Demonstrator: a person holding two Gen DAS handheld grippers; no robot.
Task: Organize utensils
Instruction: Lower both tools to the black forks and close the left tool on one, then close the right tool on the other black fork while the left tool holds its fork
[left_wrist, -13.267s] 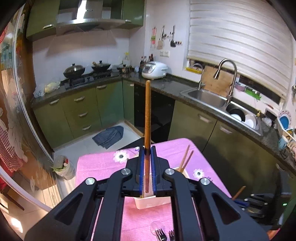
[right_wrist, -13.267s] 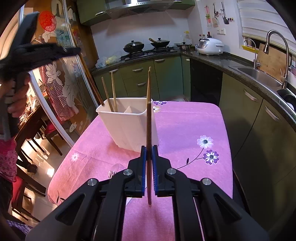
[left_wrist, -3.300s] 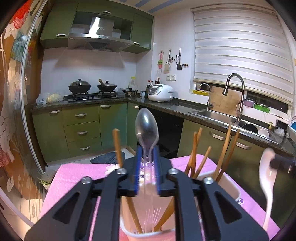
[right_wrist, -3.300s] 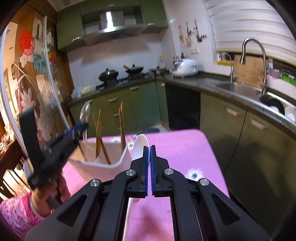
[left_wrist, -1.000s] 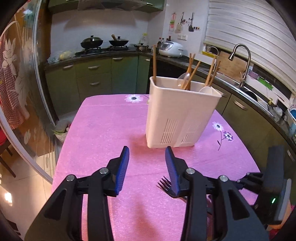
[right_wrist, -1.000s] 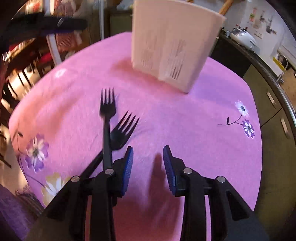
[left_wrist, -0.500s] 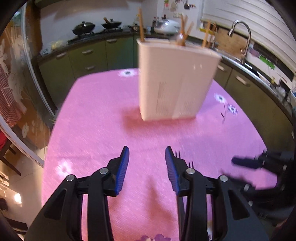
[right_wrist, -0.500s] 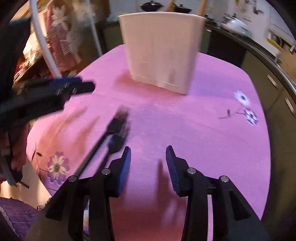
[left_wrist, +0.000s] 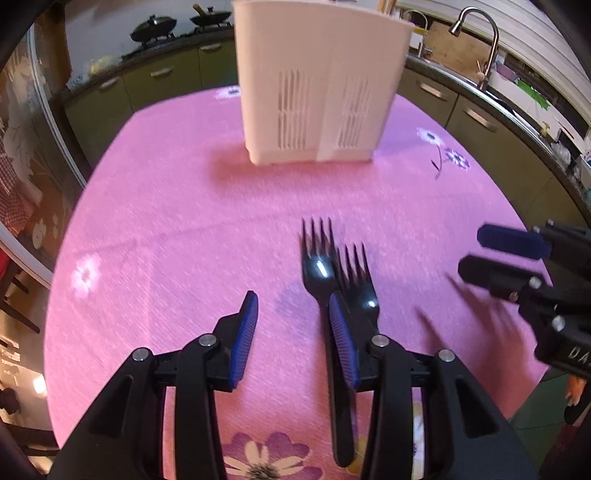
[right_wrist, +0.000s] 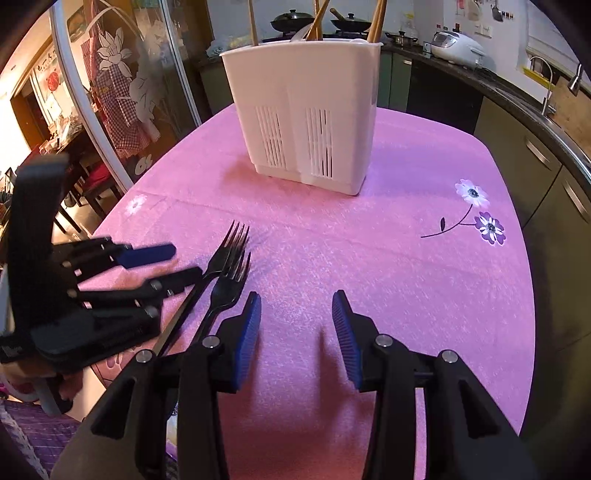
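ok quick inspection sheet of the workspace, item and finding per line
surface: pink flowered tablecloth, flat
job's things: two black forks side by side, tines toward white utensil holder; holder upright with wooden chopsticks inside
clutter: nothing seen
grippers: left tool open, low over the cloth, right pad over the forks' handles; right tool open, empty, beside the forks
cables: nothing seen
surroundings: green cabinets, sink faucet, rice cooker, woks on stove
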